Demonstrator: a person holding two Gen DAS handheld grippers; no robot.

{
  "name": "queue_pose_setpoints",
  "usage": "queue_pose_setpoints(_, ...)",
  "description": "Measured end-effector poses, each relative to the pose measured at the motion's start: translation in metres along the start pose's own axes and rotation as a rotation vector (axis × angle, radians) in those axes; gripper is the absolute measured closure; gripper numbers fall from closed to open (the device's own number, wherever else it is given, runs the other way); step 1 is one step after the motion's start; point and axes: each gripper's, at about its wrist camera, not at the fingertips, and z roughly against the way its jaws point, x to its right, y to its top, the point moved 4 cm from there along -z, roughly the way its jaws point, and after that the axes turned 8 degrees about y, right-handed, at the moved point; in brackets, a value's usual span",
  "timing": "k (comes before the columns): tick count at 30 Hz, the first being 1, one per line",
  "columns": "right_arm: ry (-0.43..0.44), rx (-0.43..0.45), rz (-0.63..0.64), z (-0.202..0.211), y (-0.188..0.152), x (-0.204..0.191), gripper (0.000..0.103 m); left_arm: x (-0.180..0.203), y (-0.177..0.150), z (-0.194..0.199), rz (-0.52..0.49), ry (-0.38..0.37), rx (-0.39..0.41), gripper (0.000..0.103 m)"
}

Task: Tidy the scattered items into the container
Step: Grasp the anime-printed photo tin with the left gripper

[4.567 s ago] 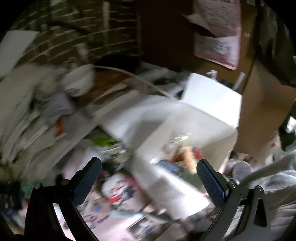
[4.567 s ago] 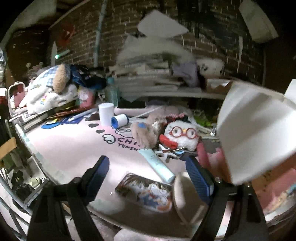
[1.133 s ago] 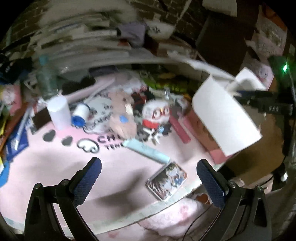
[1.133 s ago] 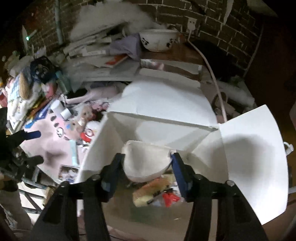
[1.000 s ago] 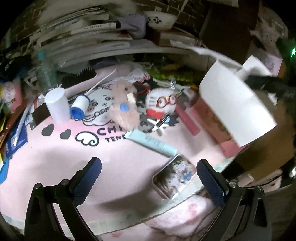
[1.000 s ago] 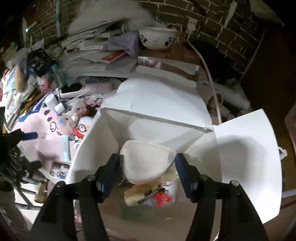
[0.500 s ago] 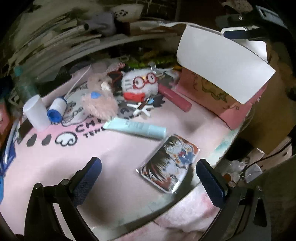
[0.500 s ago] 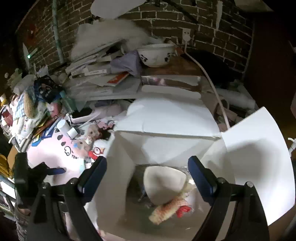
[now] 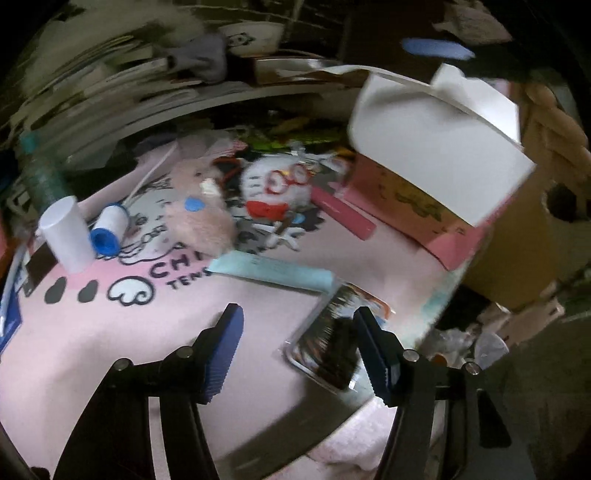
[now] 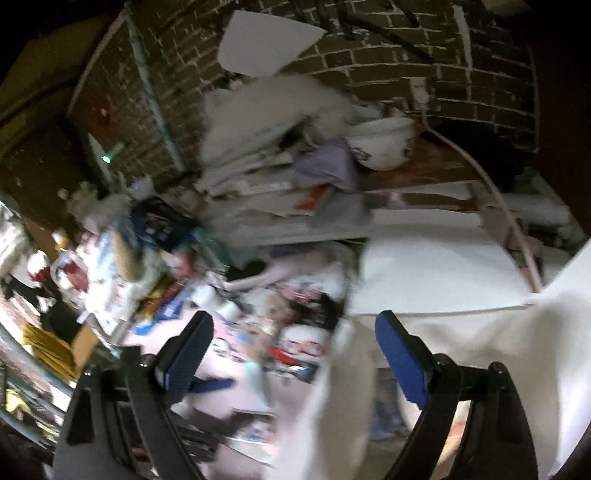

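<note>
Between the half-open fingers of the left tool [image 9: 297, 350] lies the picture tin [image 9: 334, 339] on the pink counter [image 9: 110, 332], ungripped. Right tool [image 10: 291, 354] gapes empty beside the white box [image 10: 436, 273].

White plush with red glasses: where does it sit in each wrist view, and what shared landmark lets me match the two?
Left wrist: the white plush with red glasses lies upper centre on the pink mat, left of the white box flap.
Right wrist: blurred, low and centre-left between the fingers, just left of the box's white flap.
Shared landmark: the panda-print bowl on the shelf behind, also in the right wrist view.
</note>
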Motion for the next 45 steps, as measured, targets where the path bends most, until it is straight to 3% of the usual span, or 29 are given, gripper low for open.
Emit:
queue_pose_setpoints(6, 0.05, -0.006, -0.007, -0.011, -0.001, -0.015, 0.015, 0.013, 0.0, 0.0, -0.079, -0.036, 0.0, 0.045)
queue_pose_setpoints(12, 0.083, -0.021, -0.068, -0.02, -0.004, -0.01, 0.015, 0.025, -0.002, 0.001, -0.16, -0.022, 0.0, 0.046)
queue_pose_setpoints(17, 0.118, -0.033, -0.074, -0.035, -0.005, -0.021, 0.015, 0.028, -0.001, 0.001, -0.19, -0.018, 0.004, 0.058)
queue_pose_setpoints(23, 0.151, -0.042, -0.085, -0.045, -0.007, -0.03, 0.015, 0.018, -0.003, 0.002, -0.132, -0.043, 0.032, 0.06)
queue_pose_setpoints(30, 0.141, -0.046, -0.104, -0.053, -0.016, -0.032, 0.015, -0.025, -0.011, 0.009, 0.017, 0.123, 0.078, 0.061)
queue_pose_setpoints(33, 0.099, -0.016, -0.084, -0.056, -0.023, -0.039, 0.015, -0.043, -0.016, 0.015, 0.096, 0.213, 0.1, 0.061)
queue_pose_setpoints(37, -0.067, 0.069, 0.036, -0.066, -0.038, -0.06, 0.015, -0.061, -0.021, 0.022, 0.17, 0.279, 0.121, 0.063)
queue_pose_setpoints(39, -0.126, 0.086, 0.099, -0.074, -0.045, -0.07, 0.015, -0.068, -0.021, 0.029, 0.195, 0.293, 0.141, 0.082)
queue_pose_setpoints(44, -0.147, 0.066, 0.135, -0.09, -0.056, -0.076, 0.015, -0.076, -0.021, 0.03, 0.176, 0.29, 0.115, 0.08)
queue_pose_setpoints(45, -0.143, 0.056, 0.134, -0.092, -0.057, -0.075, 0.015, -0.073, -0.022, 0.029, 0.168, 0.283, 0.108, 0.075)
